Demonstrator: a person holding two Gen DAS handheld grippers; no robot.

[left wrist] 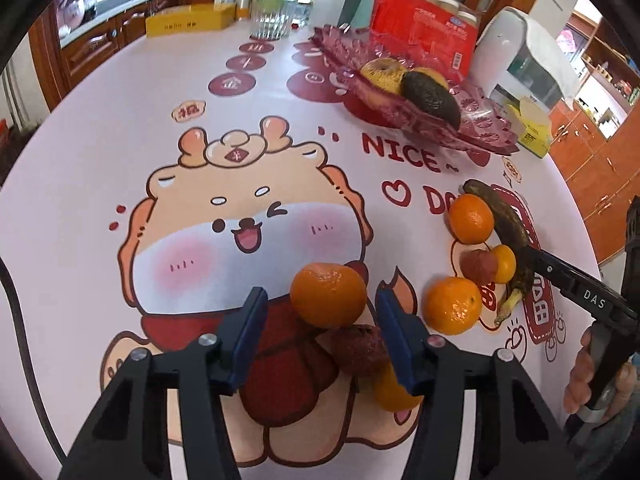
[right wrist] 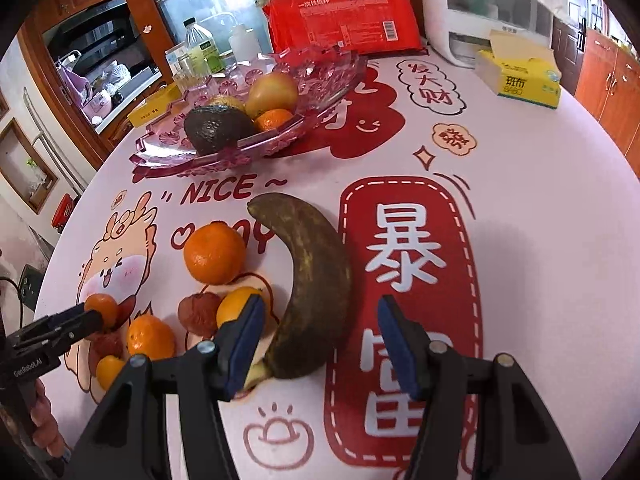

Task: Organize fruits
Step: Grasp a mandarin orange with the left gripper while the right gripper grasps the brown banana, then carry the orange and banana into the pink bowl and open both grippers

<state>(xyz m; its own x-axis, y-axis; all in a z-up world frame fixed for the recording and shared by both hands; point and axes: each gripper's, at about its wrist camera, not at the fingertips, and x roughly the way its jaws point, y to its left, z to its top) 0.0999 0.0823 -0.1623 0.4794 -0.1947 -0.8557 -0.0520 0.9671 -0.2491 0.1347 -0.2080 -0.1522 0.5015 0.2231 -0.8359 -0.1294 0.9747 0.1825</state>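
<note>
My left gripper (left wrist: pixel 322 338) is open, its blue pads on either side of a tangerine (left wrist: pixel 328 294) lying on the table, with a dark red lychee (left wrist: pixel 362 350) and a small orange fruit (left wrist: pixel 394 394) just below it. My right gripper (right wrist: pixel 320 342) is open, straddling the lower end of a brown overripe banana (right wrist: pixel 310 280). More tangerines (right wrist: pixel 214 254) and a lychee (right wrist: pixel 198 312) lie left of the banana. The pink glass fruit tray (right wrist: pixel 168 148) at the back holds an avocado (right wrist: pixel 218 126), an apple and a tangerine.
A red pack of paper cups (right wrist: pixel 344 20), a white appliance (right wrist: pixel 480 12) and a yellow tissue box (right wrist: pixel 520 76) stand behind the tray. Bottles, glasses and a yellow box (left wrist: pixel 190 20) line the far edge. The table's edge curves close on the right.
</note>
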